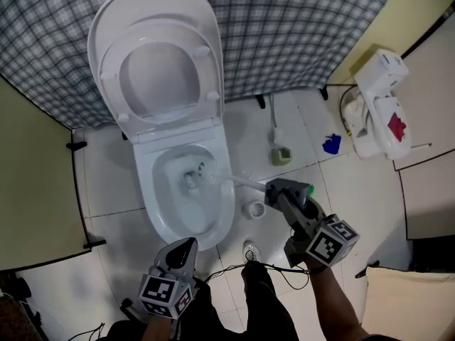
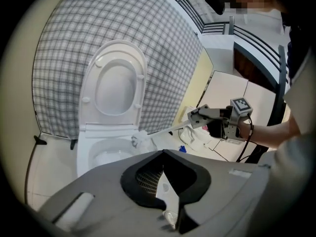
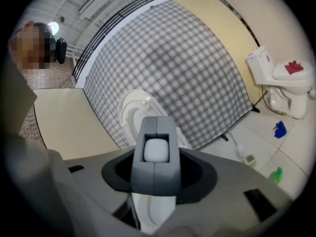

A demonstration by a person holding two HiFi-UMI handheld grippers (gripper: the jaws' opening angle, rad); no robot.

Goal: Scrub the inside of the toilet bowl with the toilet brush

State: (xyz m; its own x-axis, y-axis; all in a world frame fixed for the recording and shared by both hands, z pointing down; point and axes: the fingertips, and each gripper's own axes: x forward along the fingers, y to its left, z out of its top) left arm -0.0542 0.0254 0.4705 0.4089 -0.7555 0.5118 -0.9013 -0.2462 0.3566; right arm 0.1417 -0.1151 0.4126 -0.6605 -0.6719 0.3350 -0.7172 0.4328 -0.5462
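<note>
The white toilet (image 1: pixel 147 190) stands with lid and seat (image 1: pixel 156 55) raised. A white toilet brush (image 1: pixel 205 170) has its bristle head over the bowl, near the water. Its handle (image 1: pixel 245 184) runs right into my right gripper (image 1: pixel 274 189), which is shut on it. In the right gripper view the handle's white end (image 3: pixel 156 150) sits clamped between the two grey fingers. The left gripper view shows the brush head (image 2: pixel 140 138) just above the bowl's rim (image 2: pixel 98 147). My left gripper (image 1: pixel 188 246) hovers at the bowl's front edge, jaws together and empty.
A white round brush holder (image 1: pixel 253 209) stands on the tiled floor beside the toilet. Further right lie a small green-based scrubber (image 1: pixel 280 153), a blue object (image 1: pixel 331 144) and a small second toilet (image 1: pixel 380 98). A checked cloth (image 1: pixel 298 27) hangs behind. A cable (image 1: pixel 274 268) trails near the person's feet.
</note>
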